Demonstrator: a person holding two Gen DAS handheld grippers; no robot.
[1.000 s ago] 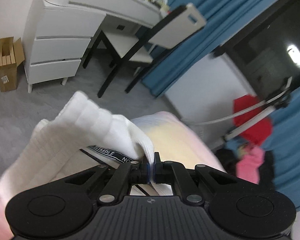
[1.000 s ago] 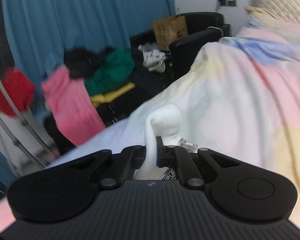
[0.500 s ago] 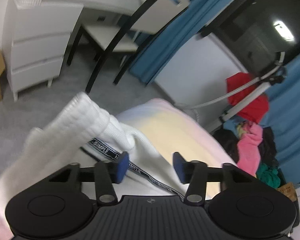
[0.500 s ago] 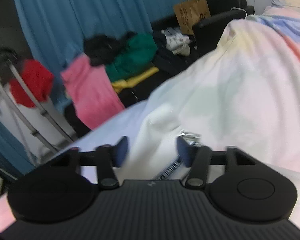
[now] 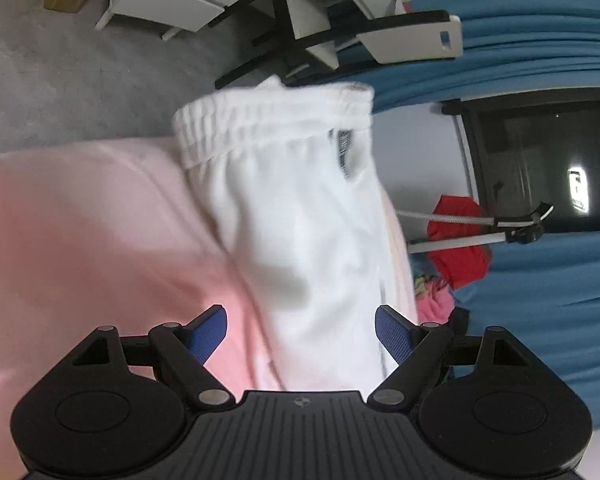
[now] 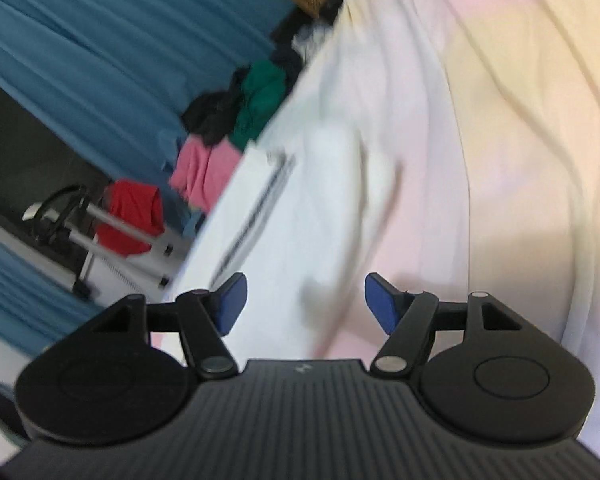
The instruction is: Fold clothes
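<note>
A: Where are the white shorts (image 5: 300, 208)?
B: Flat on the bed's pink duvet (image 5: 80, 232), waistband far end.
A: Fingers?
B: Left gripper (image 5: 300, 330) and right gripper (image 6: 301, 304) both opening wide, gripping nothing; cloth below.

Under my tongs is a bed covered with a pastel bedspread (image 5: 80, 240), pink on the side my left camera sees and shading through pale pink into soft yellow (image 6: 519, 80) in my right view, with long loose creases running across it. Directly on the spread lie the white trousers (image 5: 300, 220), their gathered elastic waistband (image 5: 268, 120) at the far edge of the bed. A dark printed stripe (image 6: 256, 208) runs along the white cloth in my right view.
</note>
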